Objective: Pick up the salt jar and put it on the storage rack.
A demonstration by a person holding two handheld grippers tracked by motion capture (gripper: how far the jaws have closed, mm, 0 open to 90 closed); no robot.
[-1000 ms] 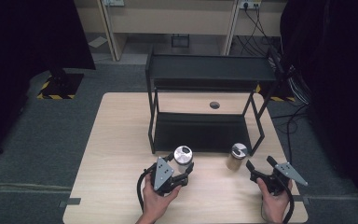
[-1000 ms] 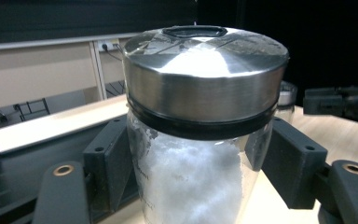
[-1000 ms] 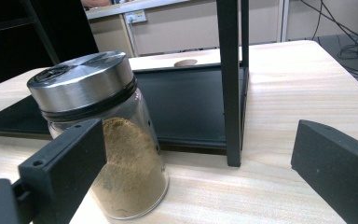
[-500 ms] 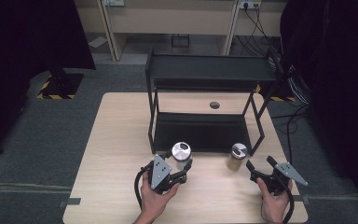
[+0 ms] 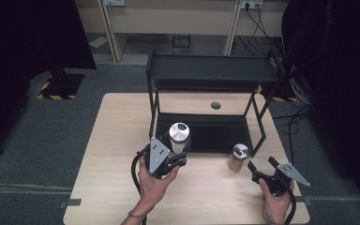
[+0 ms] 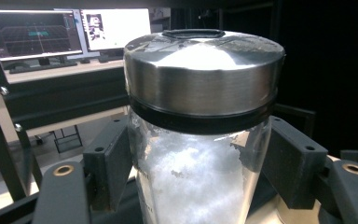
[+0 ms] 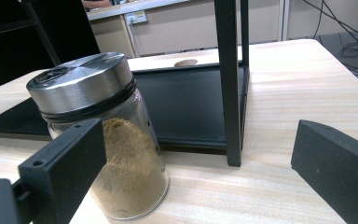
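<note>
At table's near edge: two hand-held grippers, two lidded jars, one black rack.

Left gripper (image 5: 176,157): jaws closed on both sides of a clear jar of white powder (image 6: 198,140) with brushed-metal lid; jar upright, held clear of the tabletop, in front of the rack's lower shelf (image 5: 215,133). Right gripper (image 5: 262,168): jaws spread wide, nothing between the pads; its left jaw stands just in front of a jar of brown powder (image 7: 109,140), same metal lid, without visible contact. Brown jar: upright on the wooden table (image 5: 117,140), beside the rack's front right leg (image 7: 230,84). Rack: black metal, two shelves, both bare, at the table's far middle. Monitors (image 6: 65,30) on a desk behind.
</note>
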